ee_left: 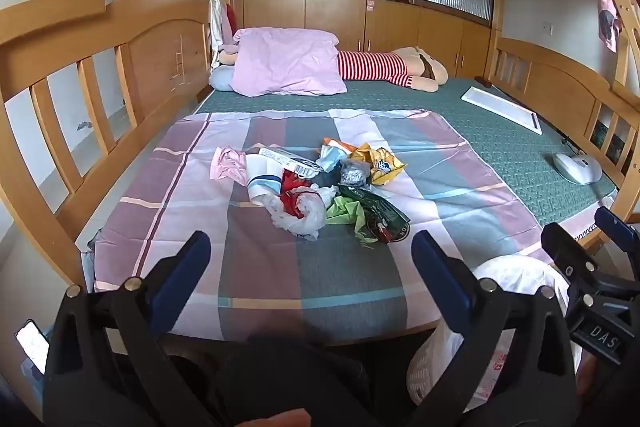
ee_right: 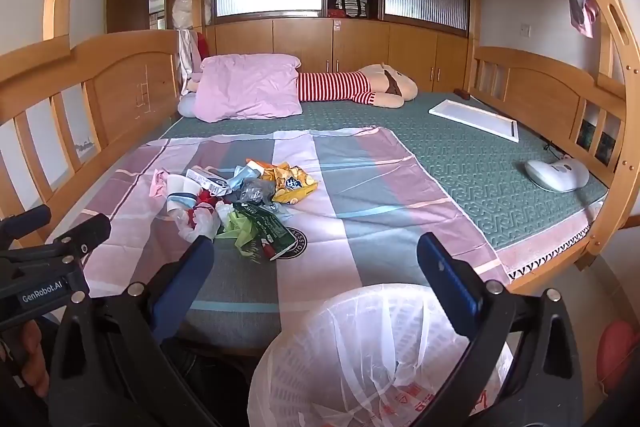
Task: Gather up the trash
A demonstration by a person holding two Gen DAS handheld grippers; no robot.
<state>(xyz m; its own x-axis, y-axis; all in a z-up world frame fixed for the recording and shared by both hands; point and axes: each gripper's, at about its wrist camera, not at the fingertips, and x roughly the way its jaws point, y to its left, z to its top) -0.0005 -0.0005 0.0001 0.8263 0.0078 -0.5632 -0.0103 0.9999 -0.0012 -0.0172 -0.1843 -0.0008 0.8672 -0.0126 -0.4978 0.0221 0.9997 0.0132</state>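
Trash pile [ee_left: 320,187] sits on striped sheet [ee_left: 256,267] in middle of bed, not picked up yet. Left gripper [ee_left: 310,263] and right gripper [ee_right: 316,267] hang near bed edge, fingers spread wide, holding nothing. White bin [ee_right: 360,359] waits below right gripper. Next: reach forward, pinch one wrapper.

Crinkly glossy foil and plastic wrapper pile [ee_left: 320,187] on smooth striped cloth sheet [ee_left: 440,187]; varnished wooden bed frame [ee_left: 160,63]; textured green woven mat [ee_left: 500,147]

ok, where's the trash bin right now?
The white bag-lined trash bin stands off the bed at its near edge, bottom centre in the right wrist view beneath the right gripper, nearer than the trash pile.
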